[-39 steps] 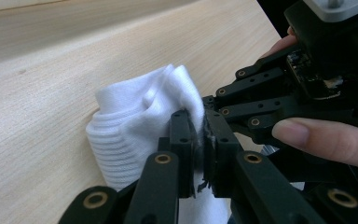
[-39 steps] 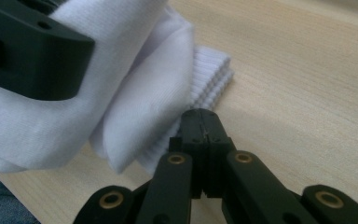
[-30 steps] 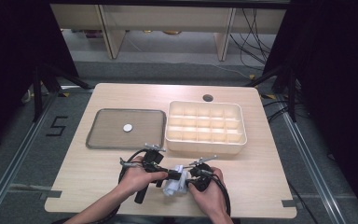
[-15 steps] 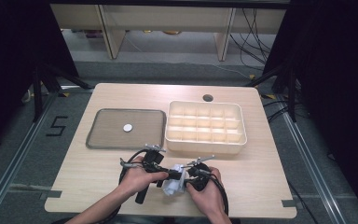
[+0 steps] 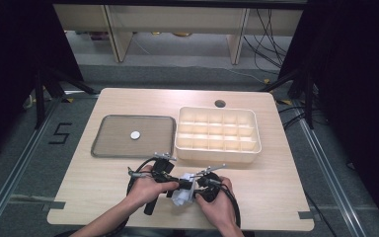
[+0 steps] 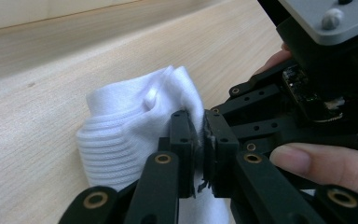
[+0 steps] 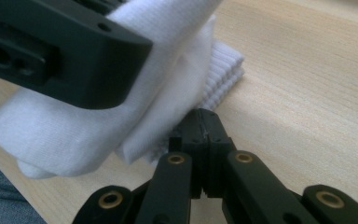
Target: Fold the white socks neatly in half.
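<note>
From the high view, my left gripper point(image 5: 181, 184) and right gripper point(image 5: 196, 188) meet at six o'clock on the table, pinching a soft white ribbed sock point(image 5: 182, 194).

In the left gripper view, its jaws squeeze the sock's point(image 6: 135, 126) edge, likely to fold it.

In the right gripper view, the closed jaws nip its bumpy cuff point(image 7: 221, 74).

High view overhead; gripper views close.

On the table point(image 5: 103, 197), the tray point(image 5: 108, 148) lies left of the compartment box point(image 5: 217, 148), with a small disc point(image 5: 135, 134) in the tray. The sock point(image 5: 181, 196) sits nearer the person, between the left gripper point(image 5: 177, 183) and right gripper point(image 5: 196, 190).
</note>
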`<state>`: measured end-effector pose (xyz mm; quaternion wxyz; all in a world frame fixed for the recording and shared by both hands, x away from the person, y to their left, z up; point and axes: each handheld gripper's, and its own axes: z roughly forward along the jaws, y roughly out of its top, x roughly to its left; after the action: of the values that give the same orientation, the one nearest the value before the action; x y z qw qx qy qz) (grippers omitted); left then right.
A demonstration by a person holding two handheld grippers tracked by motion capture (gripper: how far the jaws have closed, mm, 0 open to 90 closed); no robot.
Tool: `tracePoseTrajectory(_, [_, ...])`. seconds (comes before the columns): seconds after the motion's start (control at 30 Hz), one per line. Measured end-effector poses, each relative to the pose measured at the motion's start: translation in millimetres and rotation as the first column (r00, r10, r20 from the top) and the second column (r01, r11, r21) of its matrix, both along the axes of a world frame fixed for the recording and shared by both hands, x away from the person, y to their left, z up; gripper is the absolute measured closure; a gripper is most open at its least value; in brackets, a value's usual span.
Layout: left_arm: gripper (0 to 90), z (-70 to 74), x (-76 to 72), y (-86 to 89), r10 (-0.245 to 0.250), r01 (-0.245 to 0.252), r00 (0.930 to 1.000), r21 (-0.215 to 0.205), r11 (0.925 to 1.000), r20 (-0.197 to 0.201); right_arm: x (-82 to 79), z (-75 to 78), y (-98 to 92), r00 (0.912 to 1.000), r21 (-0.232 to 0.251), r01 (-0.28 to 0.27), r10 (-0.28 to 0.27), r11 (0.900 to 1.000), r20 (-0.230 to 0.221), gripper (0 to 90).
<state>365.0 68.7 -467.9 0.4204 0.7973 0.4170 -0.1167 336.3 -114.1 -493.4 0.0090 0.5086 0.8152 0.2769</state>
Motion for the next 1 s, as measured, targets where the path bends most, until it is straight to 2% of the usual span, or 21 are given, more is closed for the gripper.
tracePoseTrajectory(0.1, [82.9, -0.3, 0.3, 0.2, 0.001, -0.001, 1.0, 0.006, 1.0, 0.006, 0.2, -0.7, 0.4, 1.0, 0.001, -0.007, 0.007, 1.0, 0.002, 90.0])
tracePoseTrajectory(0.13, [82.9, -0.6, 0.4, 0.3, 0.002, -0.002, 1.0, 0.007, 1.0, 0.007, 1.2, -3.6, -0.9, 0.9994, -0.014, -0.023, 0.023, 1.0, 0.026, 90.0])
tracePoseTrajectory(0.2, [82.8, -2.6, 0.5, -0.1, 0.006, -0.006, 0.9999, -0.006, 1.0, 0.016, 1.1, -4.1, -0.1, 0.9996, -0.01, -0.018, 0.019, 1.0, 0.023, 89.8])
tracePoseTrajectory(0.23, [82.7, -1.9, 0.6, 0.2, 0.002, -0.002, 0.9999, 0.019, 0.9998, 0.013, 0.6, -2.1, 1.1, 0.9999, 0.0, -0.009, 0.009, 1.0, 0.004, 89.6])
tracePoseTrajectory(0.27, [82.7, -4.4, 0.7, -0.5, 0.002, -0.002, 0.9998, 0.005, 1.0, 0.021, -0.3, -0.7, 2.6, 0.9999, 0.006, 0.002, -0.002, 1.0, -0.011, 89.5])
tracePoseTrajectory(0.3, [82.6, -4.6, 0.2, -1.3, 0.004, -0.004, 0.9998, 0.016, 0.9999, 0.017, 0.8, -2.0, 2.7, 0.9998, 0.011, -0.018, 0.018, 1.0, 0.004, 89.3])
tracePoseTrajectory(0.33, [82.6, -4.5, 0.3, -1.2, -0.003, 0.002, 0.9998, 0.038, 0.9993, 0.019, 0.5, -1.9, 2.8, 0.9999, 0.008, -0.015, 0.015, 1.0, -0.005, 89.1])
tracePoseTrajectory(0.4, [82.5, -8.6, 0.1, -2.9, -0.002, 0.001, 0.9998, 0.035, 0.9994, 0.02, 0.8, -1.9, 2.6, 0.9998, 0.019, -0.017, 0.018, 1.0, -0.01, 88.0])
tracePoseTrajectory(0.43, [82.4, -11.6, 0.1, -4.0, 0.004, -0.005, 0.9996, 0.015, 0.9999, 0.027, 0.7, -1.6, 2.1, 0.9998, 0.021, -0.008, 0.008, 1.0, -0.018, 87.1])
tracePoseTrajectory(0.47, [82.4, -11.2, 0.6, -3.5, -0.006, 0.006, 0.9998, 0.031, 0.9995, 0.021, 1.8, -4.2, -1.1, 0.9997, 0.009, -0.024, 0.024, 1.0, 0.006, 86.3])
tracePoseTrajectory(0.5, [82.4, -10.5, 0.4, -3.6, -0.006, 0.005, 0.9997, 0.055, 0.9985, 0.024, 1.1, -0.7, -1.0, 0.9998, 0.033, -0.005, 0.005, 0.999, -0.017, 85.7])
tracePoseTrajectory(0.57, [82.4, -10.5, 0.4, -3.7, -0.01, 0.008, 0.9996, 0.057, 0.9984, 0.025, 1.8, 3.2, -6.1, 0.9999, 0.044, 0.009, -0.008, 0.999, -0.01, 84.5])
tracePoseTrajectory(0.6, [82.4, -11.8, 0.2, -4.4, -0.009, 0.007, 0.9994, 0.043, 0.999, 0.034, 2.7, 6.0, -9.3, 0.9997, 0.047, 0.022, -0.022, 0.999, 0.003, 83.9])
tracePoseTrajectory(0.63, [82.3, -10.8, -0.2, -4.4, -0.01, 0.008, 0.9995, 0.06, 0.9982, 0.03, 4.4, 9.0, -12.8, 0.9994, 0.055, 0.033, -0.034, 0.998, 0.009, 83.1])
tracePoseTrajectory(0.7, [82.1, -11.4, -0.8, -5.0, -0.009, 0.008, 0.9994, 0.058, 0.9983, 0.032, 8.2, 17.7, -21.3, 0.998, 0.068, 0.046, -0.049, 0.997, 0.039, 81.1])
tracePoseTrajectory(0.73, [82.0, -11.9, -0.6, -4.8, -0.017, 0.014, 0.999, 0.064, 0.9979, 0.041, 10.0, 24.2, -24.7, 0.9963, 0.082, 0.075, -0.078, 0.994, 0.036, 79.9])
tracePoseTrajectory(0.8, [81.9, -12.5, -1.2, -5.5, -0.019, 0.016, 0.9987, 0.064, 0.9978, 0.047, 14.0, 31.1, -29.7, 0.9926, 0.083, 0.1, -0.105, 0.992, 0.06, 76.1])
tracePoseTrajectory(0.87, [81.7, -12.4, -1.9, -6.0, -0.017, 0.013, 0.9987, 0.066, 0.9977, 0.048, 17.2, 36.2, -31.5, 0.9915, 0.103, 0.112, -0.118, 0.988, 0.055, 72.6])
tracePoseTrajectory(0.9, [81.7, -13.0, -2.0, -6.2, -0.017, 0.014, 0.9985, 0.06, 0.9981, 0.051, 18.5, 39.4, -29.7, 0.9901, 0.129, 0.133, -0.138, 0.983, 0.025, 71.1])
tracePoseTrajectory(0.93, [81.6, -13.7, -1.8, -6.3, -0.02, 0.017, 0.9984, 0.049, 0.9986, 0.053, 21.1, 40.3, -28.5, 0.9902, 0.139, 0.135, -0.139, 0.981, 0.015, 69.5])
tracePoseTrajectory(1.0, [81.3, -12.3, -2.9, -6.3, -0.02, 0.016, 0.9981, 0.073, 0.9972, 0.059, 25.3, 38.6, -25.6, 0.9906, 0.167, 0.134, -0.137, 0.977, 0.005, 65.7])
